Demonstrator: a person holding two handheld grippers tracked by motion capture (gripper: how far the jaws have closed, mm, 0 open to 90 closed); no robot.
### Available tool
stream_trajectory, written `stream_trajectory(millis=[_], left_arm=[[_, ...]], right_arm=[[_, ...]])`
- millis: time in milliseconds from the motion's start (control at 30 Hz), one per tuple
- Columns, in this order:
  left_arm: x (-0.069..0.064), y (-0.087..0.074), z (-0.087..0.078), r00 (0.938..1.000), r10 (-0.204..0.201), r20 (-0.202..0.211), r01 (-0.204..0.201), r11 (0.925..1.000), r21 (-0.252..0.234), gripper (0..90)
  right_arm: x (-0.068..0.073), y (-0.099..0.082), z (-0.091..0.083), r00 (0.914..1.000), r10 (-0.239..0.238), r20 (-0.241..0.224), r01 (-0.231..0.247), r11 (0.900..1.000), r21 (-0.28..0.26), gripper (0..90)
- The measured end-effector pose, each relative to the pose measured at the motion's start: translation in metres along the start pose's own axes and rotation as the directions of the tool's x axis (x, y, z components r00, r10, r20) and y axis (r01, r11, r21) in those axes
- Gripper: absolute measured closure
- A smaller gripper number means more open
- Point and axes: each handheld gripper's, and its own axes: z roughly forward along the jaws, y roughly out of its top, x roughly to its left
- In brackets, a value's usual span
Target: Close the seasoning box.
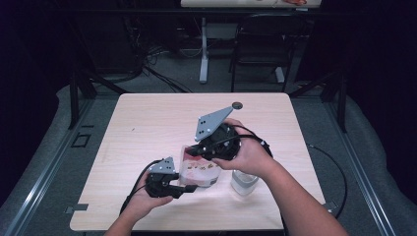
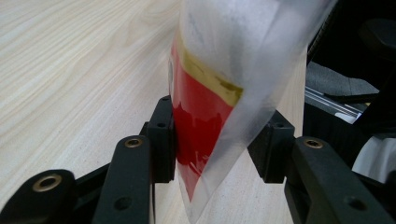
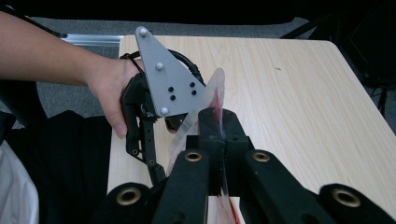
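1. Above the light wooden table (image 1: 147, 123), 2 hand-held grippers share a clear plastic pouch with red and gold print (image 1: 197, 169).
2. The right gripper (image 3: 218, 122) is clenched on the pouch's upper edge, jaws pressed together over the film.
3. The left gripper (image 2: 215, 140) straddles the pouch's lower corner; one pad touches the film, the other stands just clear.
4. A clear plastic cup (image 1: 244, 181) stands on the table just right of the pouch.

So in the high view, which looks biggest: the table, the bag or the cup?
1. table, by far the biggest.
2. bag, held between the left gripper and right gripper.
3. cup, smallest, though the right arm hides part of it.
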Motion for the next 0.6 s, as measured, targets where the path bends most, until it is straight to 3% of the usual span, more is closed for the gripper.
stream_trajectory(millis=[600], left_arm=[[0.002, 0.004, -0.015, 0.9996, 0.016, -0.023, -0.014, 0.9961, 0.087, 62.7]], right_arm=[[-0.003, -0.011, -0.003, 0.9997, 0.022, -0.005, -0.023, 0.9994, -0.028, 89.5]])
